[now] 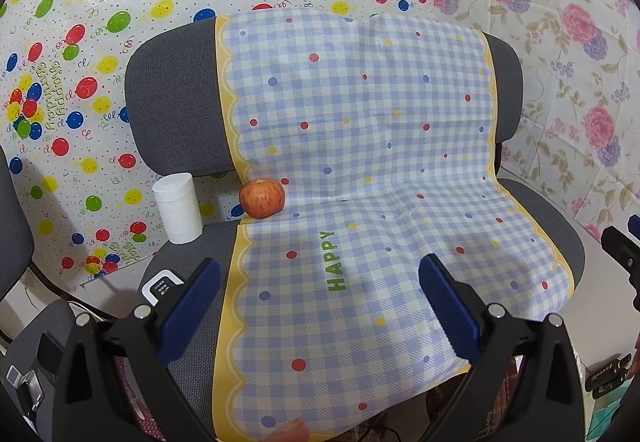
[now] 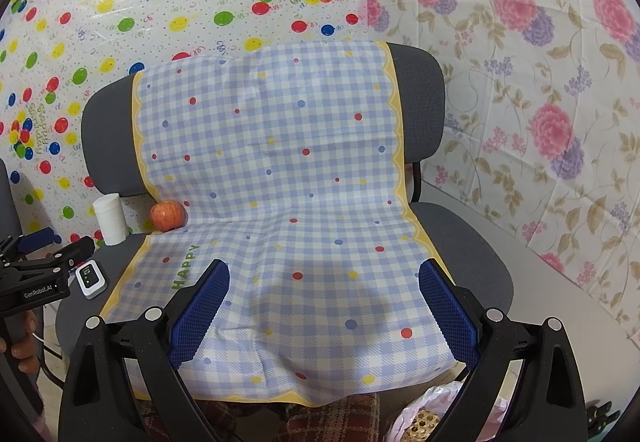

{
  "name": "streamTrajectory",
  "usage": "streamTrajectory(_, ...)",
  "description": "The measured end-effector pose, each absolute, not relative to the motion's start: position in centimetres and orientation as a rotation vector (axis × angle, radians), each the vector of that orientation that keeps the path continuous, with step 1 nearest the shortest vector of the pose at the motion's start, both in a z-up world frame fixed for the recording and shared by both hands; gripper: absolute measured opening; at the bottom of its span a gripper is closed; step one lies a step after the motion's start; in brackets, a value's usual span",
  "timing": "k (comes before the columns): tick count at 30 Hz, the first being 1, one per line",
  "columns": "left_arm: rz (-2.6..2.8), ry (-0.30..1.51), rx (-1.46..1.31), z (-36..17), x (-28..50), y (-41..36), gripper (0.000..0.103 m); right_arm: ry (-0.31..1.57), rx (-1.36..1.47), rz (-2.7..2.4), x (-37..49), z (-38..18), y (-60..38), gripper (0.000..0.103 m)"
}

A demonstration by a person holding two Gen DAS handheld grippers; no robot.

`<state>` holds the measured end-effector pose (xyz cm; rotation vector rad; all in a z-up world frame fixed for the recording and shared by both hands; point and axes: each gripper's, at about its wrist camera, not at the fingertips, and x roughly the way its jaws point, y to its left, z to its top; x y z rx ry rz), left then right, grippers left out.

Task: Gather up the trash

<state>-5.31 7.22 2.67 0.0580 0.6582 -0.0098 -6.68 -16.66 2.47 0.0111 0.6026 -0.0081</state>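
From the left wrist camera, a grey office chair (image 1: 176, 102) faces the viewer, draped from backrest to seat with a blue-and-white checked cloth (image 1: 360, 146) edged in yellow and printed with the word HAPPY. The left gripper (image 1: 320, 306) hovers over the front of the seat with its blue-padded jaws wide apart and nothing between them. At the back of the seat, on the cloth's left edge, sits a red apple (image 1: 262, 198). Just beside it, on the bare seat, stands an upright white paper roll (image 1: 178, 208). A small white device (image 1: 160, 286) lies near the left jaw.

From the right wrist camera, the right gripper (image 2: 324, 310) also hangs above the cloth's front, jaws spread and empty. The apple (image 2: 168, 215) and paper roll (image 2: 110, 219) sit far left, well apart from it; the left gripper (image 2: 48, 262) is nearer them.

Which item counts as trash is not certain. The left gripper looks better placed to reach them: approach low and level, straddle the item squarely, and close gently so the apple does not roll or the roll tip.
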Motion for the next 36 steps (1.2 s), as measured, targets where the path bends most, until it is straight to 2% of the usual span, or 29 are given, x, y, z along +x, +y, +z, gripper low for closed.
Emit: streamTrajectory(36, -0.022, 0.651, 0.073, 1.9, -4.3, 6.9, 0.096, 0.627, 0.019, -0.029, -5.4, 1.4, -16.6, 0.095)
